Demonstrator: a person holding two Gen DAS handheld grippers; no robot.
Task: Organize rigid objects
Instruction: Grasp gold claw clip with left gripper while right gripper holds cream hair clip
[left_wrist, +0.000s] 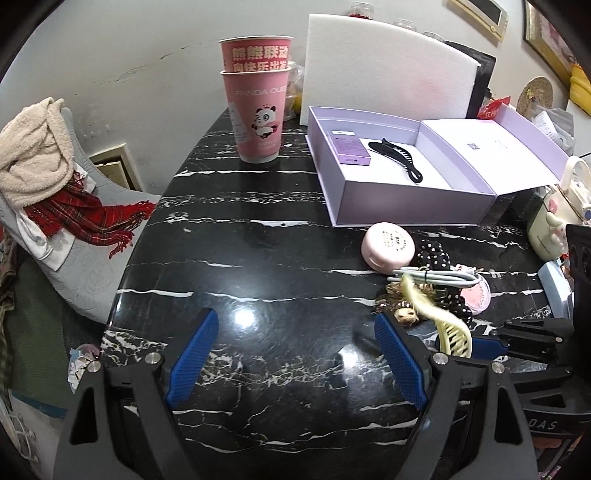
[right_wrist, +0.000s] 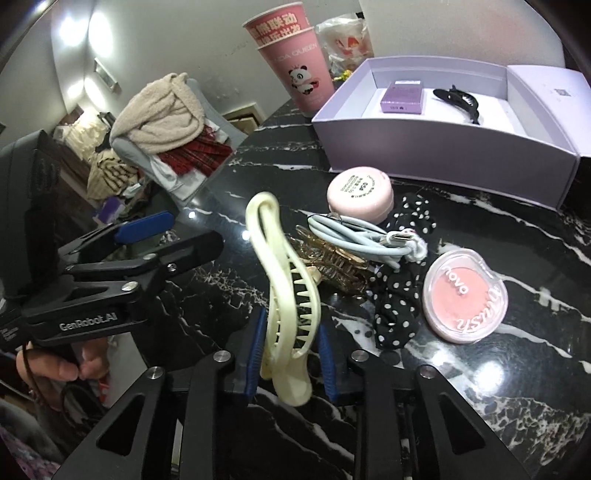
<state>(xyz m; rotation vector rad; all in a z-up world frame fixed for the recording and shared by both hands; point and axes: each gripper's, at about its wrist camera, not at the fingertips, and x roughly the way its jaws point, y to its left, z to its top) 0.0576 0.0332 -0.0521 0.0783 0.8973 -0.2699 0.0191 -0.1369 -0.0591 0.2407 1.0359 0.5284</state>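
My right gripper is shut on a cream hair clip, held above the black marble table; the clip also shows in the left wrist view. My left gripper is open and empty over the table's near left part. An open lilac box at the back right holds a purple carton and a black hair clip. A pink round compact, a gold claw clip, a coiled cable, a polka-dot scrunchie and a pink blush case lie in front of it.
Two stacked pink paper cups stand at the back of the table. A white foam sheet leans behind the box. A chair with a cream towel and red scarf stands left. A cream jug sits far right.
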